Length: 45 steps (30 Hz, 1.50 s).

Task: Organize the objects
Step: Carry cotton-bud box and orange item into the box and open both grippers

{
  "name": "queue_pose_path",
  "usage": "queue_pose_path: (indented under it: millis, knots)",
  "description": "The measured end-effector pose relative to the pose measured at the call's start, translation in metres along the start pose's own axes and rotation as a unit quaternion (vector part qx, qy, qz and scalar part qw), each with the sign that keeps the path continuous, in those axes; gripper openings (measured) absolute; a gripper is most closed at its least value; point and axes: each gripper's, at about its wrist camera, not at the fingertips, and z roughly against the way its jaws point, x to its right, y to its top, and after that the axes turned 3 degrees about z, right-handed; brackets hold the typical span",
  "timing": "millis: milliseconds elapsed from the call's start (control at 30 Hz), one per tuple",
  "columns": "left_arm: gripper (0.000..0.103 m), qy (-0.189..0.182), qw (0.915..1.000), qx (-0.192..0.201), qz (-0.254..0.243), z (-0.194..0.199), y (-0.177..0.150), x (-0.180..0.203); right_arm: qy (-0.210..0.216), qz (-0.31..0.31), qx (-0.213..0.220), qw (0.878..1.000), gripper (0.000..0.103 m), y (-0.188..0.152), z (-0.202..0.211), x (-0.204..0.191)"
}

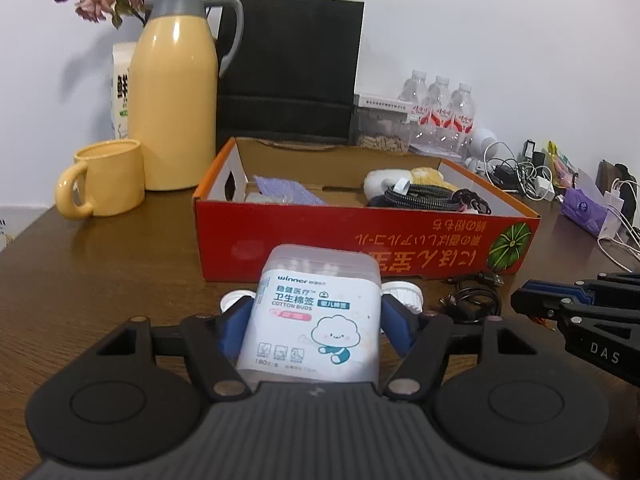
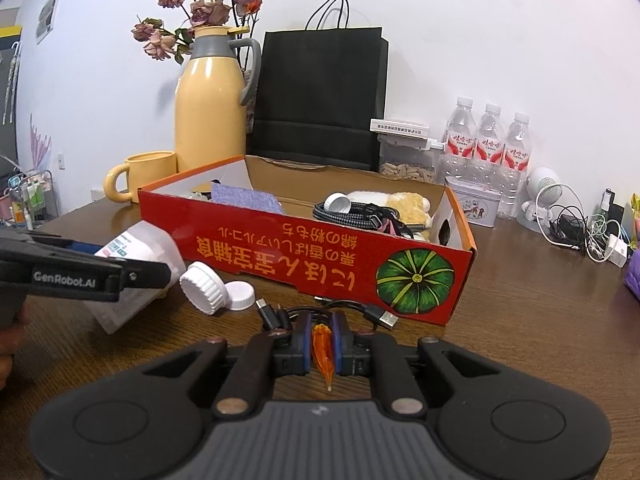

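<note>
The left gripper (image 1: 316,316) is clasping a cotton buds box (image 1: 316,312), its blue pads (image 1: 236,324) pressing on both sides, tilted just in front of the red cardboard box (image 1: 360,236) on the wooden table (image 1: 100,272). The left view is showing the box's printed label; the right view is giving only a side glimpse of it (image 2: 140,248) behind the left gripper's black finger (image 2: 80,272). The right view alone is revealing the right gripper (image 2: 322,336) clenched on a small orange translucent item (image 2: 323,344), with two white caps (image 2: 216,286) and a tangle of USB cables (image 2: 320,312) lying just ahead of it. The left view is catching the right gripper from the side only (image 1: 576,304).
</note>
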Motion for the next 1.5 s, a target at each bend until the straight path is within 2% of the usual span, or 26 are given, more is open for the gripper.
queue_pose_path:
  millis: [367, 633, 967, 1200, 1500]
  knots:
    - [0.069, 0.007, 0.9997, 0.021, 0.004, 0.008, 0.000, 0.000, -0.004, 0.001, 0.009, 1.000, 0.010, 0.001, 0.002, 0.001]
    - [0.069, 0.015, 0.9983, 0.053, 0.022, 0.021, 0.011, 0.002, -0.014, 0.013, 0.031, 0.999, 0.010, 0.004, 0.007, -0.004]
    - [0.069, 0.009, 0.9956, 0.092, 0.012, 0.025, 0.052, 0.018, 0.003, 0.022, 0.084, 0.996, 0.010, 0.044, 0.009, -0.005]
    - [0.069, 0.015, 0.9929, 0.117, 0.017, 0.002, 0.088, 0.024, 0.003, 0.026, 0.110, 0.994, 0.010, 0.083, -0.014, -0.004]
    - [0.069, 0.040, 0.9919, 0.110, 0.048, -0.062, 0.118, 0.011, 0.008, 0.005, 0.094, 0.996, 0.010, 0.104, -0.076, 0.002]
